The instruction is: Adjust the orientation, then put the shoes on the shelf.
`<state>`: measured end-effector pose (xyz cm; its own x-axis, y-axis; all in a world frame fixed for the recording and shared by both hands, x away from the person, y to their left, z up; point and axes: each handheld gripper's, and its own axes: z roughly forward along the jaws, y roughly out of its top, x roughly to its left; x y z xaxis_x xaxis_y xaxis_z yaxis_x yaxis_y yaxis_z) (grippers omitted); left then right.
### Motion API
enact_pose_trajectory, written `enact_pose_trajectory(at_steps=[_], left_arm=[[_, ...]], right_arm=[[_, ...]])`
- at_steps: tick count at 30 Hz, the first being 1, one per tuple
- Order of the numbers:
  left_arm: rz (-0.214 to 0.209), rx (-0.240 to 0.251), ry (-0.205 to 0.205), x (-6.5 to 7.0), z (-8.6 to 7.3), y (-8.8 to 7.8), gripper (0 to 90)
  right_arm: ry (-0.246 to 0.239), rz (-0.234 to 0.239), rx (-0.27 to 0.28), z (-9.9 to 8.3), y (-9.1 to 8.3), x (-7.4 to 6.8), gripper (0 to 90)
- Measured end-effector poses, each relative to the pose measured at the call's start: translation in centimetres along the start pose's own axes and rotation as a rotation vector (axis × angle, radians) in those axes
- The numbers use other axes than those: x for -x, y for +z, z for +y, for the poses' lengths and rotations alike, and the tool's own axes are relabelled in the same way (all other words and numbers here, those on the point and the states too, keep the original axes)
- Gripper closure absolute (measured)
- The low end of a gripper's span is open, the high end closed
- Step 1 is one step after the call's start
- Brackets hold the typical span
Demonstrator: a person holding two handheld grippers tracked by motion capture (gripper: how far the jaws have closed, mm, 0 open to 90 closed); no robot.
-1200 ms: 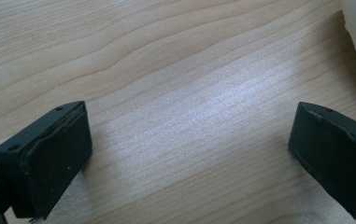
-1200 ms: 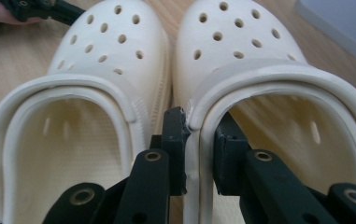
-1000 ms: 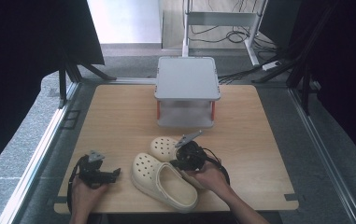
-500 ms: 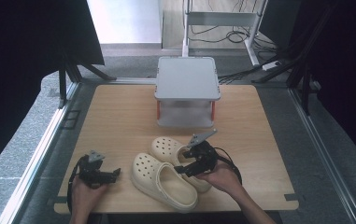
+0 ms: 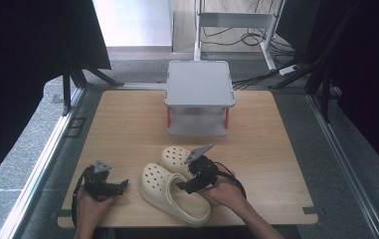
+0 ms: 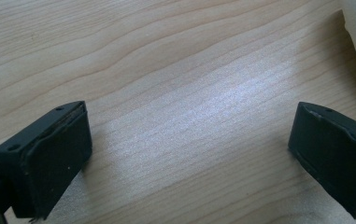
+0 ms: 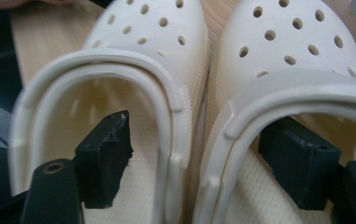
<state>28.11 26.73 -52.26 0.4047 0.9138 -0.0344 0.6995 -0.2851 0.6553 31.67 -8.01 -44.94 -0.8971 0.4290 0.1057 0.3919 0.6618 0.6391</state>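
1. High view: two cream clogs lie side by side near the front edge of the wooden table (image 5: 127, 124), toes pointing toward the grey shelf stand (image 5: 199, 97) at the far middle.
2. Near clog (image 5: 172, 194) sits at the left of the pair, and the far clog (image 5: 174, 155) is partly covered by the right gripper (image 5: 189, 185).
3. Right gripper view shows why the right gripper is set there: one jaw reaches into each shoe opening, so the two touching inner walls stand between the jaws. That placement would let one squeeze carry both shoes as a pair.
4. Its jaws have just been opening and stand apart; the pads do not press on the walls yet, so nothing is clamped.
5. Left gripper (image 5: 108, 186) rests low over bare wood, left of the near clog, its jaws spread wide with nothing between them. It looks parked out of the way, with a corner of the clog just at the edge of its view.
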Motion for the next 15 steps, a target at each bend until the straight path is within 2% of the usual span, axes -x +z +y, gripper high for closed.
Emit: enact_pose_trajectory(at_steps=[7, 11, 15], left_arm=[[0.000, 0.000, 0.000, 0.0, 0.0, 0.0, 0.0], [0.000, 0.000, 0.000, 0.0, 0.0, 0.0, 0.0], [-0.002, 0.001, 0.000, 0.0, 0.0, 0.0, 0.0]], right_arm=[[-0.031, -0.002, -0.036, 0.2, 1.3, -0.1, 34.6], [-0.070, -0.019, -0.069, 0.6, 1.8, -0.4, 45.9], [-0.066, -0.045, -0.105, 0.8, 2.0, -0.5, 55.8]])
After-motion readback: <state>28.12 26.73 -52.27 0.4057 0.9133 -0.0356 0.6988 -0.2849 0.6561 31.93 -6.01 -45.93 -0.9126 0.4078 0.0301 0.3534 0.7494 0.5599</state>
